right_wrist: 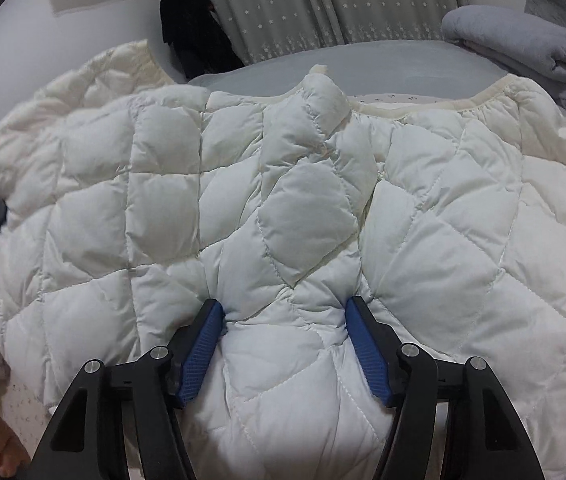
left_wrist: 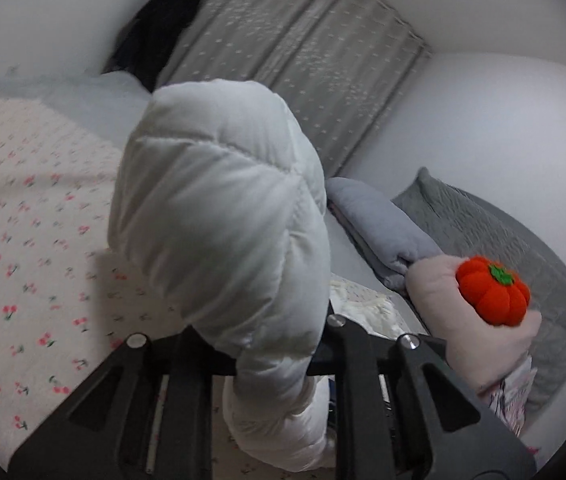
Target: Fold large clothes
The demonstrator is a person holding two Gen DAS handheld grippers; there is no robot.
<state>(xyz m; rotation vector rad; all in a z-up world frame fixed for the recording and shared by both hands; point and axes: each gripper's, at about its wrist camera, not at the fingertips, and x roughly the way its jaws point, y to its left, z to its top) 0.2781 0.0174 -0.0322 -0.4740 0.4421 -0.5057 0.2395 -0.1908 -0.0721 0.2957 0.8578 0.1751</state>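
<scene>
On the floral-print bedsheet [left_wrist: 23, 216], the white quilted puffer jacket [right_wrist: 283, 208] lies spread. My right gripper [right_wrist: 283, 320] pinches a puffy fold; my left gripper [left_wrist: 271, 344] clamps a sleeve hiding its fingertips. No labels readable.

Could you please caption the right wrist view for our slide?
Right hand-held gripper pinching a white quilted jacket spread on the bed.

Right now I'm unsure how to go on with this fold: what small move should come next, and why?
Probably carry the left tongs, shut on the puffy sleeve, across onto the jacket body. The sleeve hangs lifted above the floral sheet, while the right tongs pinch a bulge of the spread jacket and seem to anchor it.
</scene>
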